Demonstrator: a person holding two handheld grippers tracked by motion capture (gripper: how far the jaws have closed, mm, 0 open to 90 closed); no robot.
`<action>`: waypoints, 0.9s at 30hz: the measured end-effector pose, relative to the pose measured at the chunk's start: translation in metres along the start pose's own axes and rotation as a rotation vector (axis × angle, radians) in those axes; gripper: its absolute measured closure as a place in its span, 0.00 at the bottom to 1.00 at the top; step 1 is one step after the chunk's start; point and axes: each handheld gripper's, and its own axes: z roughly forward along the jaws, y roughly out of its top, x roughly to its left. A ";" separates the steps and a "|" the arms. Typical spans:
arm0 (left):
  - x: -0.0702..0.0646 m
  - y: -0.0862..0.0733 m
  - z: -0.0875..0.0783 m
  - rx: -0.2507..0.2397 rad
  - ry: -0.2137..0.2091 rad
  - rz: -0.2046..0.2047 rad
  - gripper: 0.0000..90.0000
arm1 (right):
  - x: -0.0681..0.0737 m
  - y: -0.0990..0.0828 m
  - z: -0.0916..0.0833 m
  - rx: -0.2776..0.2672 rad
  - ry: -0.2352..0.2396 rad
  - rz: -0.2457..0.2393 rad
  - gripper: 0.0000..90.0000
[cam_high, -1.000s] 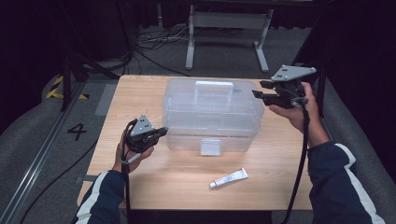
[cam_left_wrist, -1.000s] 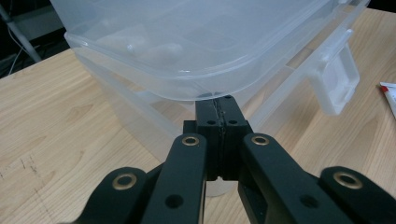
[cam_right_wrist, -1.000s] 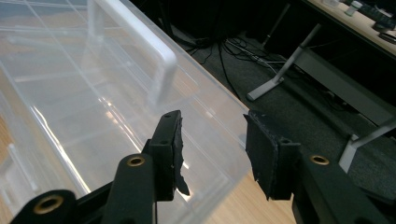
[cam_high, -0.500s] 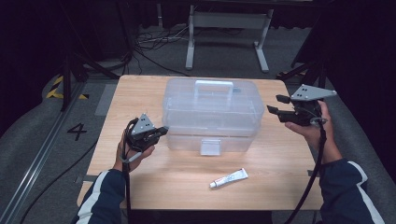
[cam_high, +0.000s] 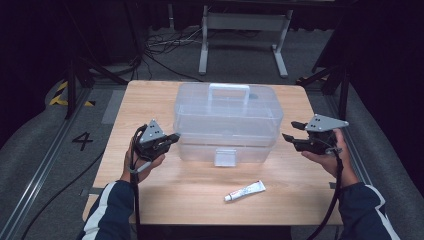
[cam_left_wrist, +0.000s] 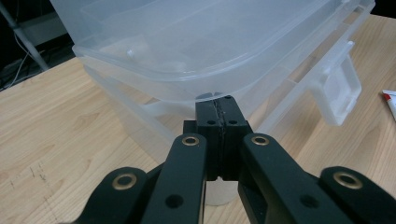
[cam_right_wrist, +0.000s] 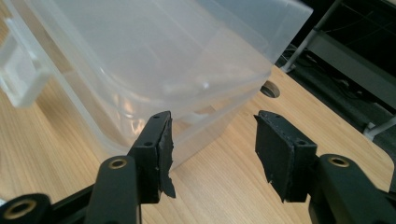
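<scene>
Running from nine o'clock to three o'clock in the high view, the scene starts with a grey carpeted floor (cam_high: 40, 145) bearing a painted number 4 (cam_high: 82, 141) and a metal rail (cam_high: 37, 172) slanting toward seven o'clock. Black cables (cam_high: 160, 52) lie on the floor at eleven o'clock, and a grey metal stand (cam_high: 243, 25) rises at twelve o'clock against a dark room.

The wooden table (cam_high: 150, 100) has a pale grain. At its eight o'clock side the left gripper (cam_high: 170, 138) is held in a hand, jaws clenched flat together with nothing between them, tips just below the lid rim at the near left corner of the clear plastic box (cam_high: 227, 122); the left gripper view shows the pads (cam_left_wrist: 219, 121) meeting under that rim. The box sits at the table's centre, lid on, handle on top, latch facing six o'clock. A small white tube (cam_high: 245, 190) lies near five o'clock, well apart from the box.

At three o'clock the right gripper (cam_high: 293, 132) points at the box's right end, its jaws released and just been widening, empty, near the box's corner.
</scene>
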 end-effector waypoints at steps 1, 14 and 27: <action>0.000 0.001 0.000 -0.002 0.001 0.002 1.00 | 0.000 -0.002 0.001 0.000 0.006 0.004 0.51; 0.001 0.003 -0.001 -0.010 0.007 0.001 1.00 | 0.007 -0.011 0.019 -0.078 0.020 0.018 0.51; 0.002 0.002 -0.002 -0.020 0.009 -0.003 0.96 | 0.014 -0.011 0.022 -0.182 -0.046 -0.006 0.55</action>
